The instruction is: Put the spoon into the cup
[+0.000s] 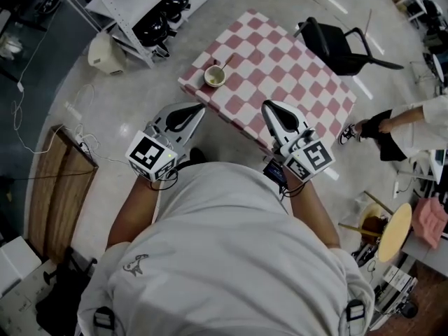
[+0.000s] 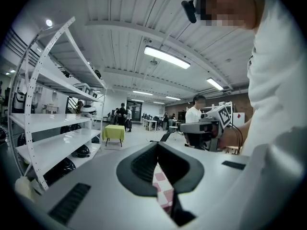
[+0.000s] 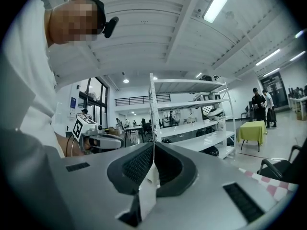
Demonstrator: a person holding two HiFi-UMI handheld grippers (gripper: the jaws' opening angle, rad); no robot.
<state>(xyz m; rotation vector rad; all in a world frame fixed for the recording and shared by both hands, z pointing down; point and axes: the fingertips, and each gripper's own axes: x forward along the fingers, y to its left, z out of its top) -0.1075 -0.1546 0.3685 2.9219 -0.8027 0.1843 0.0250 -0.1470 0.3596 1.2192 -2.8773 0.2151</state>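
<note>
The cup [image 1: 214,76] sat by the left corner of the checkered tabletop [image 1: 294,82], the spoon [image 1: 229,62] slanting at its rim; we could not tell if it lay inside. Bare cloth stretched rightward. Our left gripper [image 1: 199,109] and right gripper [image 1: 268,107] hovered at the near edge, jaws closed on nothing.

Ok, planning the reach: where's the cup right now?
In the head view, the cup sits near the left corner of the checkered table, just ahead of the left gripper.
</note>
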